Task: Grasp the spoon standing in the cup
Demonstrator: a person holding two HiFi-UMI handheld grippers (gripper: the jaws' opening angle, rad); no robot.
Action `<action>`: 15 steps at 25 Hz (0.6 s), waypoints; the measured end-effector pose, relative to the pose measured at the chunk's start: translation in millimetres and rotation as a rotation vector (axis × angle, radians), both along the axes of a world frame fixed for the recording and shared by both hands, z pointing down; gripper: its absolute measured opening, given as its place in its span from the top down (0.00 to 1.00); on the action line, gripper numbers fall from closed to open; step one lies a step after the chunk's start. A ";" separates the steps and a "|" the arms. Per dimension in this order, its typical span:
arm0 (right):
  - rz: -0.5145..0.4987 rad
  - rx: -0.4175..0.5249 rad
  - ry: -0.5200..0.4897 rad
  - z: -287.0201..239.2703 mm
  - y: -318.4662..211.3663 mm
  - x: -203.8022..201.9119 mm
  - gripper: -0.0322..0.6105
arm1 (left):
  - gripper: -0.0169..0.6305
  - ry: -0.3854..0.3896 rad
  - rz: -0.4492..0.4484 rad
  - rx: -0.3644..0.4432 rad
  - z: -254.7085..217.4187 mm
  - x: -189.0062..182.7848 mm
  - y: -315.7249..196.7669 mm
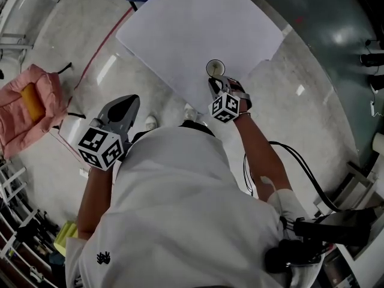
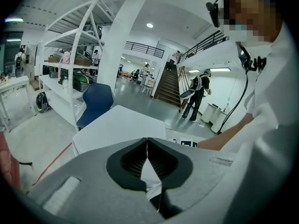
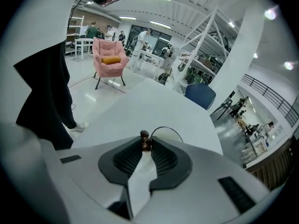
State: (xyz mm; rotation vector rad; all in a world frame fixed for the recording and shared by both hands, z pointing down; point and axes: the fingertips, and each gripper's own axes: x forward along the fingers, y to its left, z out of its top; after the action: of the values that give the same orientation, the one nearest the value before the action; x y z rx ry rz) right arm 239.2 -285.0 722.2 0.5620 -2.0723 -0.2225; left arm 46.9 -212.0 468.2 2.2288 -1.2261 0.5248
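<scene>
A white cup (image 1: 215, 68) stands near the closest edge of the white table (image 1: 198, 29). In the right gripper view only its thin rim (image 3: 174, 130) shows, just past the jaws. The dark brown knobbed top of the spoon (image 3: 145, 141) sticks up between the tips of my right gripper (image 3: 146, 147), and the pads pinch it. In the head view my right gripper (image 1: 217, 84) hangs right over the cup. My left gripper (image 1: 127, 104) is held off the table to the left, over the floor; its tips (image 2: 147, 146) meet with nothing between them.
A pink armchair (image 1: 30, 104) stands on the floor at the left. A blue chair (image 2: 96, 101) sits at the table's far side. Black cables (image 1: 300, 167) trail at the right. People (image 2: 196, 94) stand by a staircase in the background.
</scene>
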 end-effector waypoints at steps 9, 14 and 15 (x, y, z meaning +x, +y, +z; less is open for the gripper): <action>0.049 0.053 -0.030 -17.9 -9.1 -5.4 0.87 | 0.95 0.006 0.014 0.019 -1.8 -12.6 0.5; 0.105 0.068 -0.061 -41.5 -8.2 -8.1 0.87 | 0.95 0.017 0.036 0.042 -9.4 -22.3 4.9; 0.119 0.070 -0.070 -47.2 -7.4 -9.1 0.87 | 0.95 0.020 0.042 0.047 -11.1 -24.7 6.0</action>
State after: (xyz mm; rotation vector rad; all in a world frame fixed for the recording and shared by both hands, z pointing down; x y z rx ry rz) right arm 230.1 -292.3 675.0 0.7423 -2.0964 -0.2093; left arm 22.2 -206.0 457.0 2.2982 -1.1952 0.4941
